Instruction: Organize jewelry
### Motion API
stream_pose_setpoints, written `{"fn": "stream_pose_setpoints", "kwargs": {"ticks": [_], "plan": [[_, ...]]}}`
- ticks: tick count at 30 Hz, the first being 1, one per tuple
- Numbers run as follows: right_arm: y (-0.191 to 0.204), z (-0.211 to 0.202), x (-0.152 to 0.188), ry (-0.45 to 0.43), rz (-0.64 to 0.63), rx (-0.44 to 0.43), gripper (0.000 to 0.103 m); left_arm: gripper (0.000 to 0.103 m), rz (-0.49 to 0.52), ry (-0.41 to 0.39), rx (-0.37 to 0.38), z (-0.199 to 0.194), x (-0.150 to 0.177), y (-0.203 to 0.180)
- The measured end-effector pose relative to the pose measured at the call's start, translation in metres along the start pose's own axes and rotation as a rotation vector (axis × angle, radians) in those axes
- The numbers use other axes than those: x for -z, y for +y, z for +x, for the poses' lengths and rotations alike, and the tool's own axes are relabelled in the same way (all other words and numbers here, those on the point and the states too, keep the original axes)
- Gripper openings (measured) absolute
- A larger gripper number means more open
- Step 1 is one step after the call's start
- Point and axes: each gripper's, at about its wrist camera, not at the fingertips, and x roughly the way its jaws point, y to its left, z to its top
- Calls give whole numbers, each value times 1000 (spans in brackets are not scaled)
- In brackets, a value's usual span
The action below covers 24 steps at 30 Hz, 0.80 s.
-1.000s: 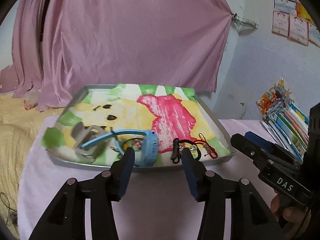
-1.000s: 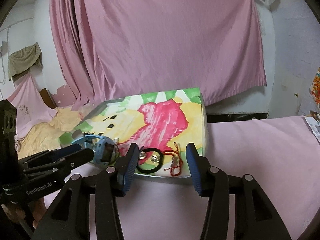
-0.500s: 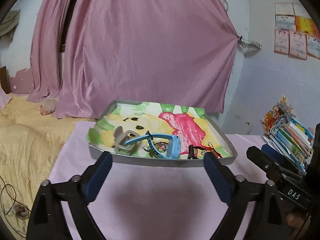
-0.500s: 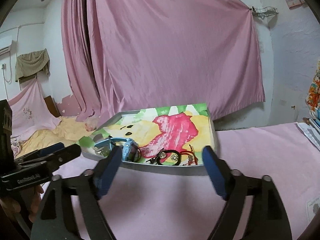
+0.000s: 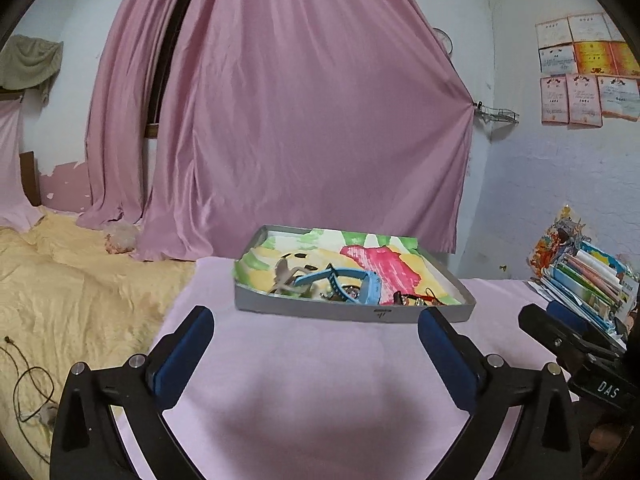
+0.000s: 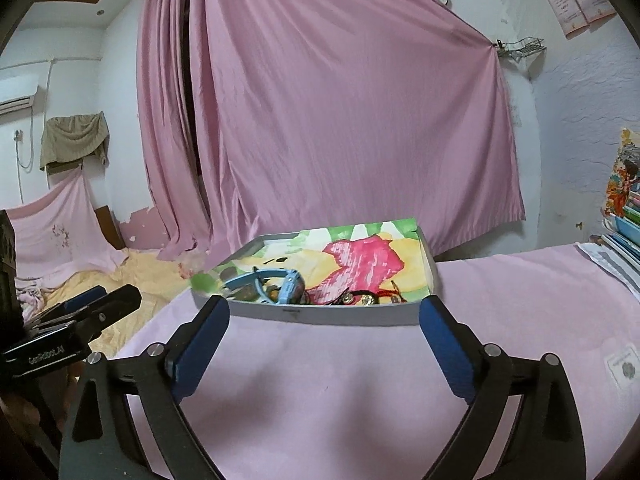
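Jewelry sits together in the near end of a shallow grey tray on the pink-covered bench, and I see it from both wrist cameras. The tray is lined with a bright sheet painted yellow, pink and green. On it lie a blue watch with its strap arched up, a greyish piece to its left that I cannot identify, a dark cord bracelet with round metal pieces, and a red cord next to that bracelet.

My left gripper is clear of the tray, over bare cloth; its jaws have just been opening and now stand wide apart with nothing between them. My right gripper is the same: jaws just opened, spread wide, empty, its blue pads short of the tray's front wall. Each gripper shows at the edge of the other's view.

Behind the tray hangs a pink curtain. A stack of books sits at the right edge of the bench, and a yellow blanket lies off to the left.
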Motion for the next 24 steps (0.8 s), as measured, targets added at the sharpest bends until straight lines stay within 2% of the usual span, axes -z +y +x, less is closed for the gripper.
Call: {"fn": "stream_pose_setpoints", "kwargs": {"ticks": [2, 14, 24], "plan": [[3, -9, 6, -7, -5, 1, 100, 103, -1, -4, -1, -8, 6, 3], [20, -67, 43, -68, -36, 36, 101, 103, 2, -55, -37, -60, 45, 18], [26, -107, 70, -126, -81, 60, 102, 103, 16, -59, -37, -76, 68, 22]]}}
